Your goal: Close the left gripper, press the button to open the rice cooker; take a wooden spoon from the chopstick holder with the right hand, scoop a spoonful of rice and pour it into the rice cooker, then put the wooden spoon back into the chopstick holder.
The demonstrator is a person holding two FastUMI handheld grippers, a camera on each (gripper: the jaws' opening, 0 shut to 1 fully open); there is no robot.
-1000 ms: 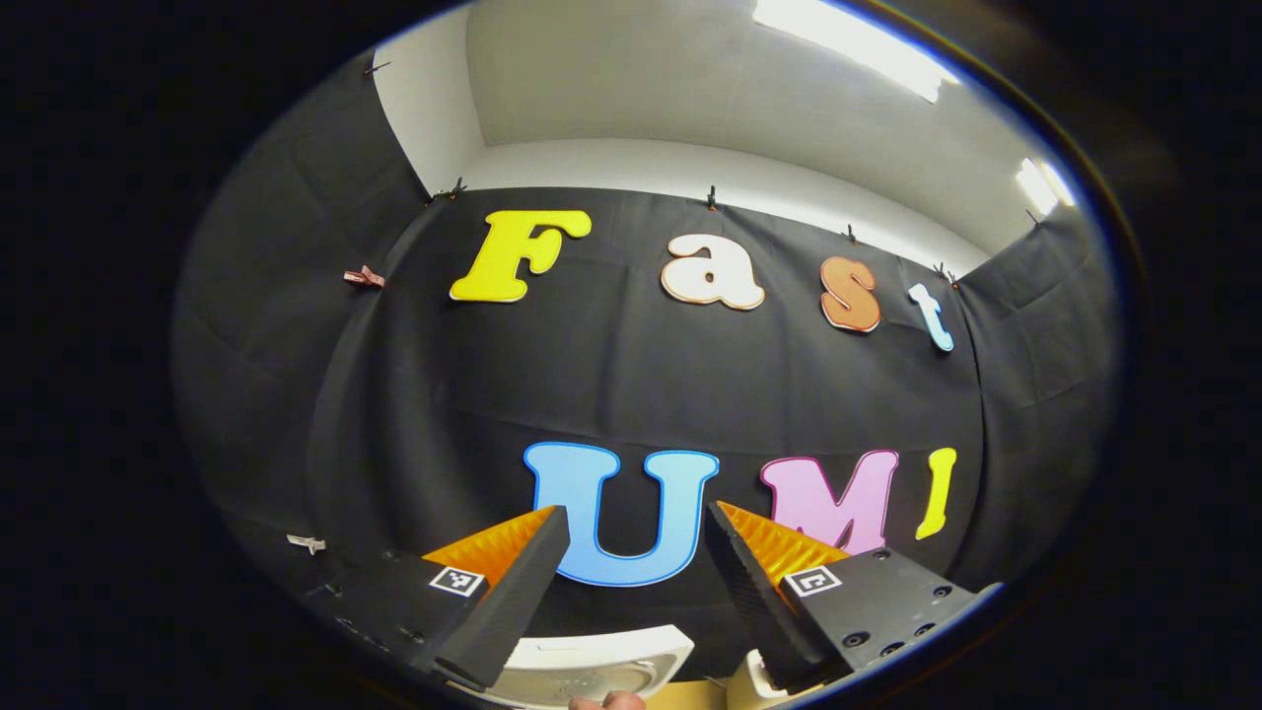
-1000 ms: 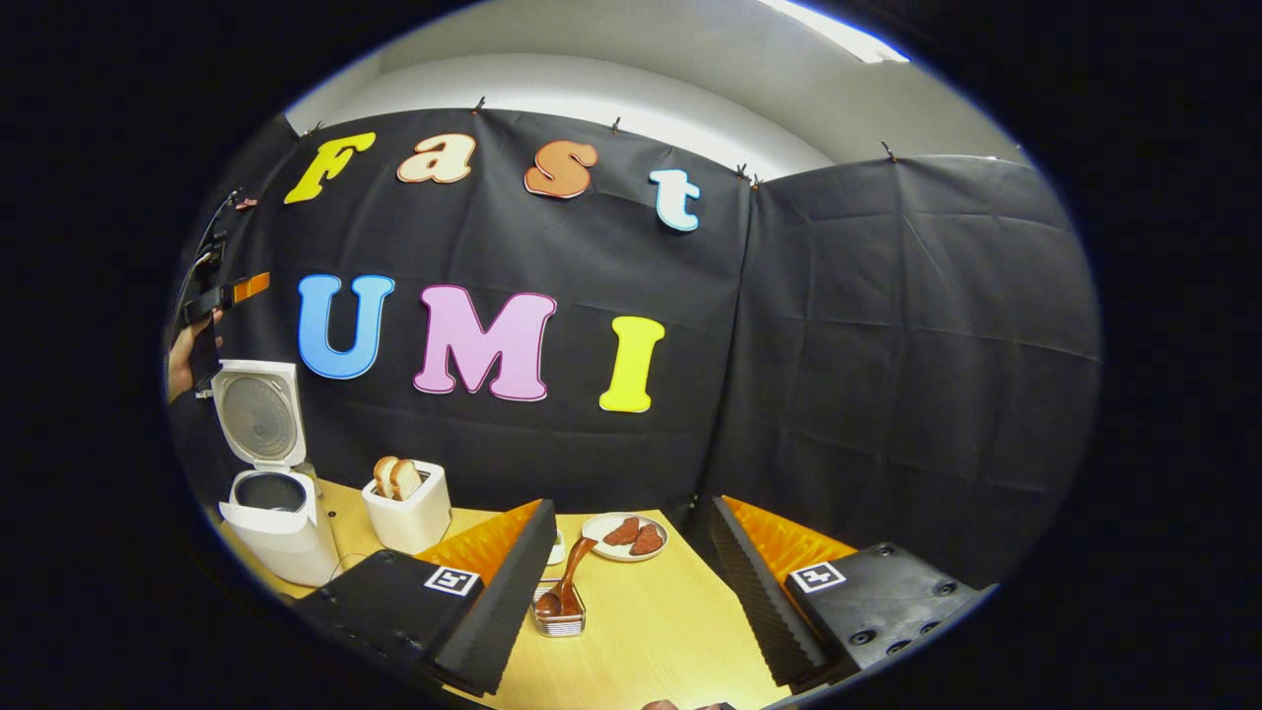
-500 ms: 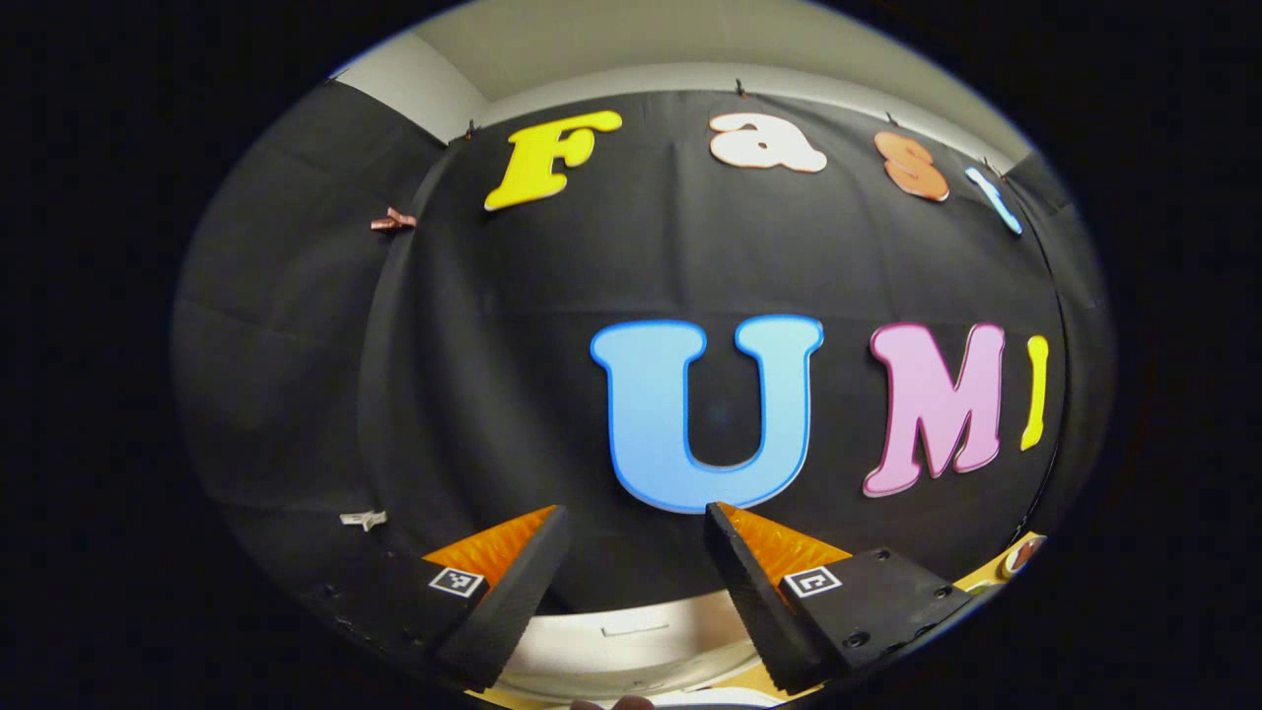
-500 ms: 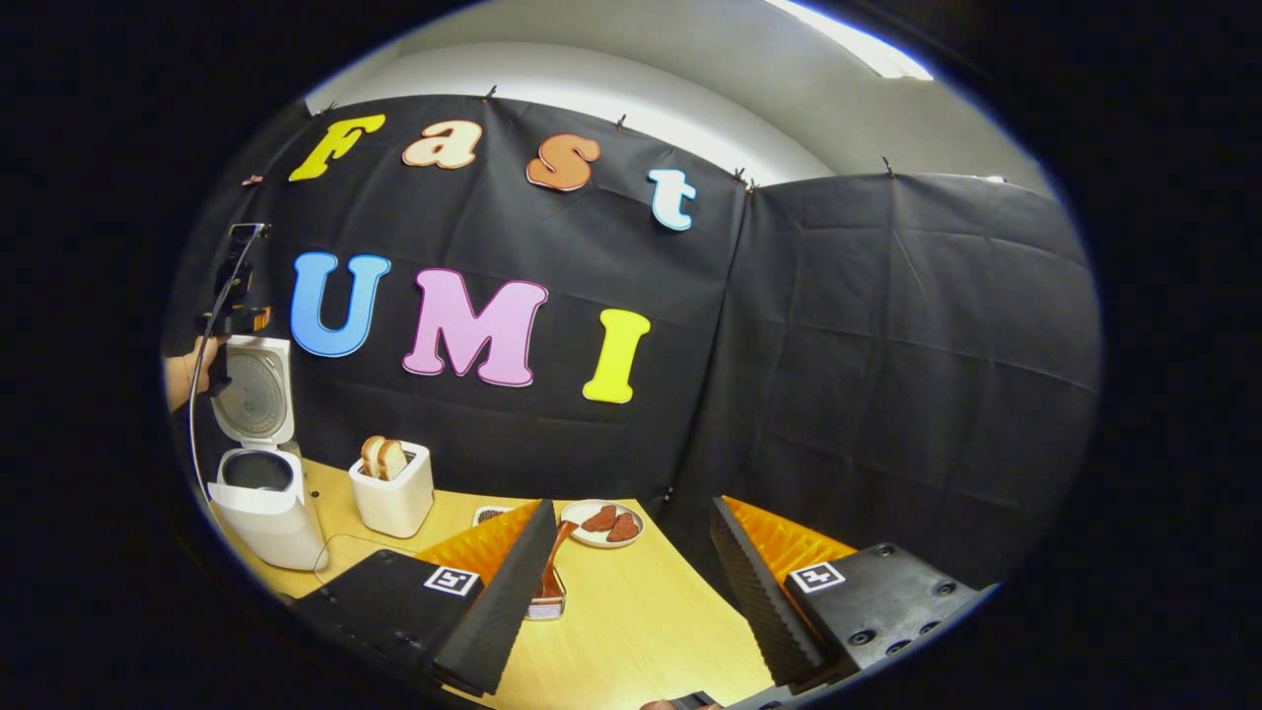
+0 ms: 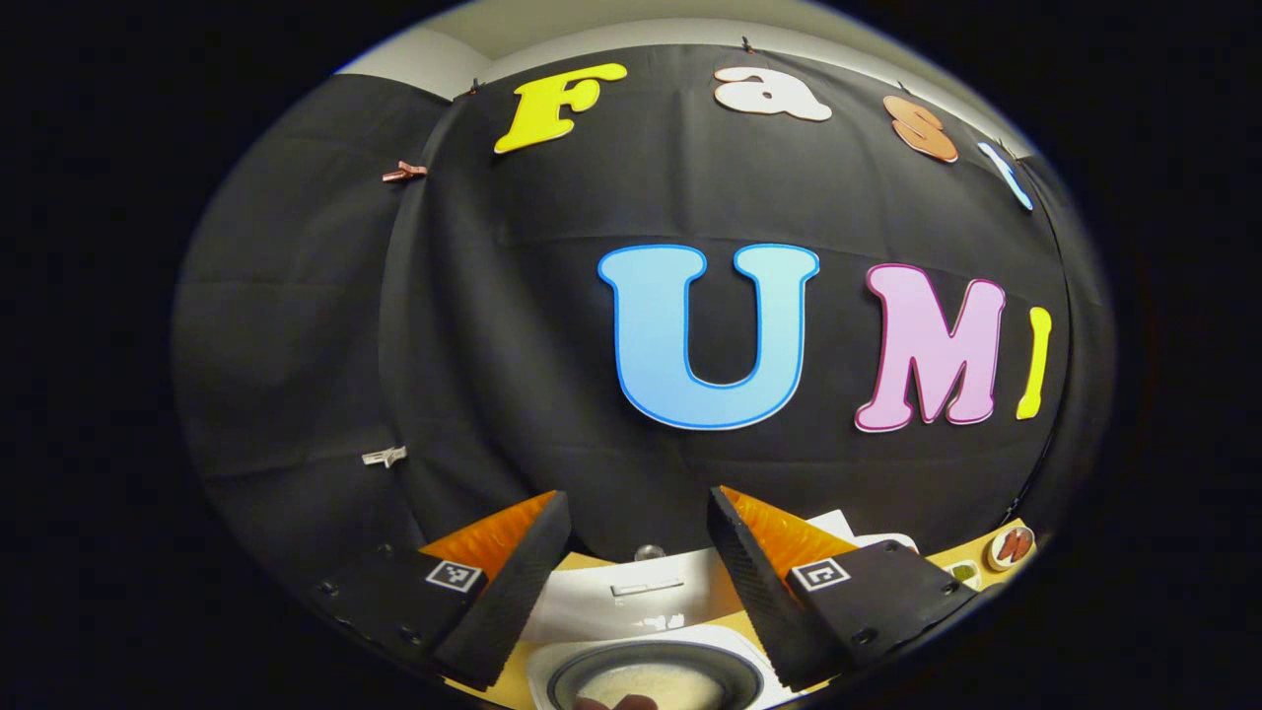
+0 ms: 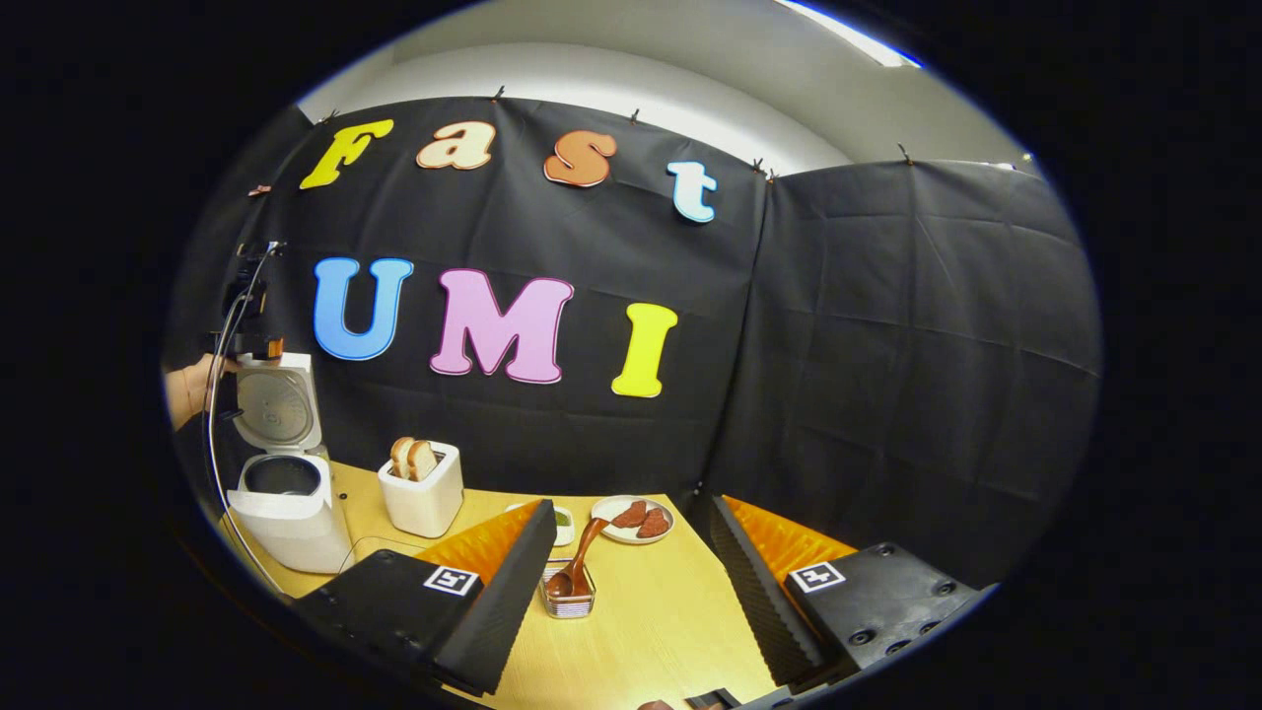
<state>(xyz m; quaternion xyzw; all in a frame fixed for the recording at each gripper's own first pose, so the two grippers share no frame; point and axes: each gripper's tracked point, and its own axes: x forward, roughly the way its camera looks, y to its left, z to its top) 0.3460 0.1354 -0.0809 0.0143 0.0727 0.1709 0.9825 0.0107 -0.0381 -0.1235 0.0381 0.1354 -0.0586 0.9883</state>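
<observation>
The white rice cooker [image 6: 286, 503] stands open at the table's left end, its lid [image 6: 279, 404] upright. My left gripper [image 6: 253, 340], held by a hand [image 6: 187, 390], hovers just above and behind that lid. In the left gripper view the left gripper [image 5: 636, 513] is open and holds nothing; below it are the lid's top [image 5: 631, 592] and the inner pot [image 5: 656, 680] with pale contents. A wooden spoon [image 6: 584, 552] stands in a small chopstick holder [image 6: 569, 600] on the table. My right gripper [image 6: 631, 513] is open above the table, with the holder between and beyond its fingers.
A white toaster [image 6: 424, 498] with two bread slices sits right of the cooker. A plate [image 6: 631, 518] with reddish slices and a small dish [image 6: 562, 523] lie behind the holder. The wooden table [image 6: 661, 631] ends at the black cloth wall. A cable hangs from the left gripper.
The left gripper view has tipped downward, so the cooker's lid and inner pot now show below the fingers. The left gripper has come down close to the lid. The right gripper has shifted slightly.
</observation>
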